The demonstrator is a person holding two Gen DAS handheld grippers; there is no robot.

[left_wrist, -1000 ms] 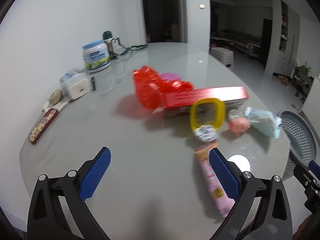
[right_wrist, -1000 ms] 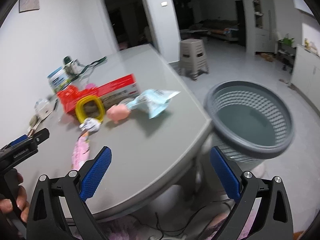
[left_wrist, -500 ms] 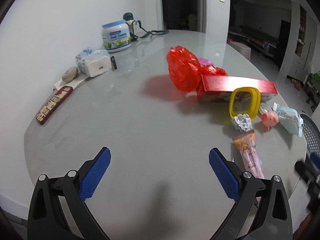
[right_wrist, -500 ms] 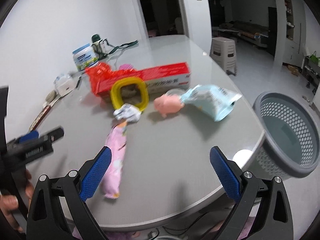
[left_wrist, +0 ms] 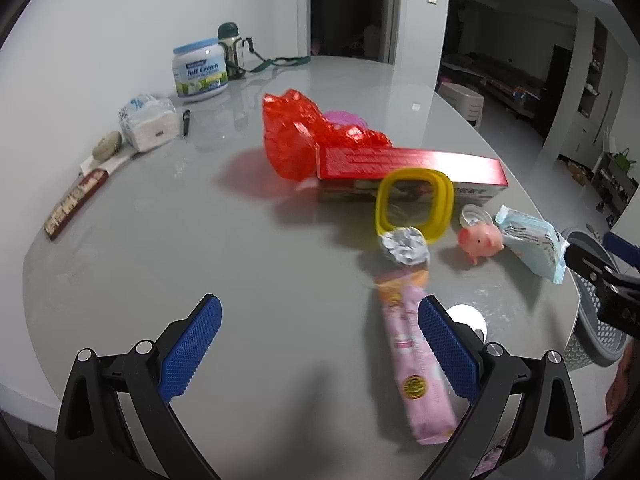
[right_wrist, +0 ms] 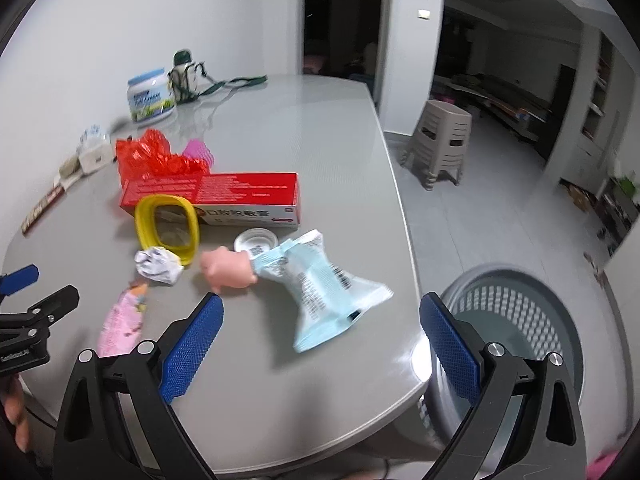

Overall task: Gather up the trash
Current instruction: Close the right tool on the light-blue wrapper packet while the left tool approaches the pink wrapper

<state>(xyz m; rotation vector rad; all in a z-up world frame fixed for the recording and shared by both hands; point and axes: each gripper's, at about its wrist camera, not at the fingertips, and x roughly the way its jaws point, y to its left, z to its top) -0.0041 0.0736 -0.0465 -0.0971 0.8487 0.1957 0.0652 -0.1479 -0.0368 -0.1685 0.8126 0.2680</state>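
Swung back rightward since half a second ago on the left view, pink wrapper (left_wrist: 414, 364) now running under the right blue finger; nudged forward on the right view, basket rim now behind its right finger.

Left to right across the grey table (left_wrist: 200, 240): brown strip (left_wrist: 76, 204) at the far left edge, tissue pack (left_wrist: 149, 122), Full Cream tub (left_wrist: 200, 70) with a green-capped bottle (left_wrist: 232, 50) beside it. Then crumpled red plastic (left_wrist: 294, 140) touching the long red box (left_wrist: 408, 164), yellow ring (left_wrist: 414, 206) leaning against that box, foil ball (left_wrist: 404, 247) just in front, touching the pink wrapper's tip. Further right a pink pig toy (left_wrist: 480, 240), white cap (right_wrist: 256, 241) behind it, pale blue packet (right_wrist: 320, 288) touching the pig near the table edge. Grey mesh basket (right_wrist: 520, 320) on the floor just beside the table.

Left gripper (left_wrist: 320, 350) spread wide, holding nothing, hovering over bare table. Right gripper (right_wrist: 320, 346) likewise wide apart and empty, framing the blue packet.
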